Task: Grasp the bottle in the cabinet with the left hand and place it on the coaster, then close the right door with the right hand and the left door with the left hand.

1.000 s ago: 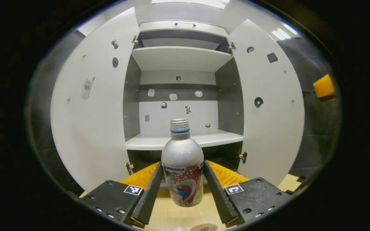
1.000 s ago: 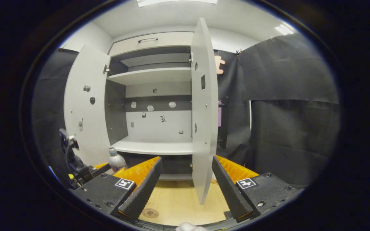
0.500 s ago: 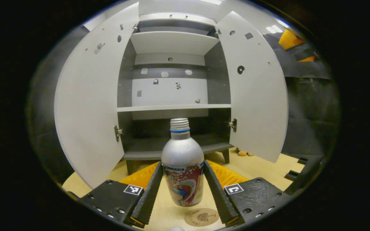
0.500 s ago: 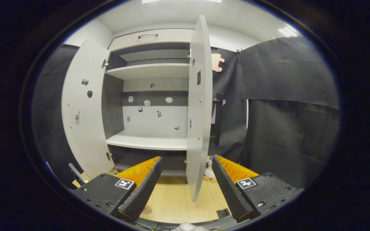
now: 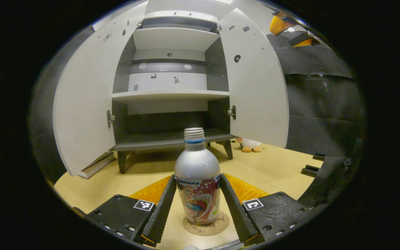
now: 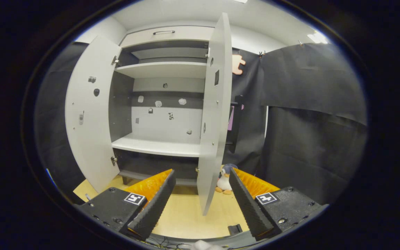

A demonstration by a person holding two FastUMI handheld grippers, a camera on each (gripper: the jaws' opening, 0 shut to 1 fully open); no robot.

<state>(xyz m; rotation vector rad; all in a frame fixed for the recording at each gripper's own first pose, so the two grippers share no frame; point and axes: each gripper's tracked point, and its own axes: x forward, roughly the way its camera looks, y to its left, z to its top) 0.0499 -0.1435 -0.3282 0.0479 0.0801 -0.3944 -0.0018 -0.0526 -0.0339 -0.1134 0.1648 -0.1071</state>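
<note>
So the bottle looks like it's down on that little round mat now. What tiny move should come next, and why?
Probably opening the left gripper to let go. The bottle stands upright with its base over the coaster, apparently resting on it, while both fingers press its sides. The right door and left door both stand open, so freeing the bottle comes first.

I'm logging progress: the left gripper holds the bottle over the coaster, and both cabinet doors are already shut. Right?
Not quite. The left gripper does hold the bottle at the coaster, but the left door and right door stand open, as the left gripper view shows.
</note>
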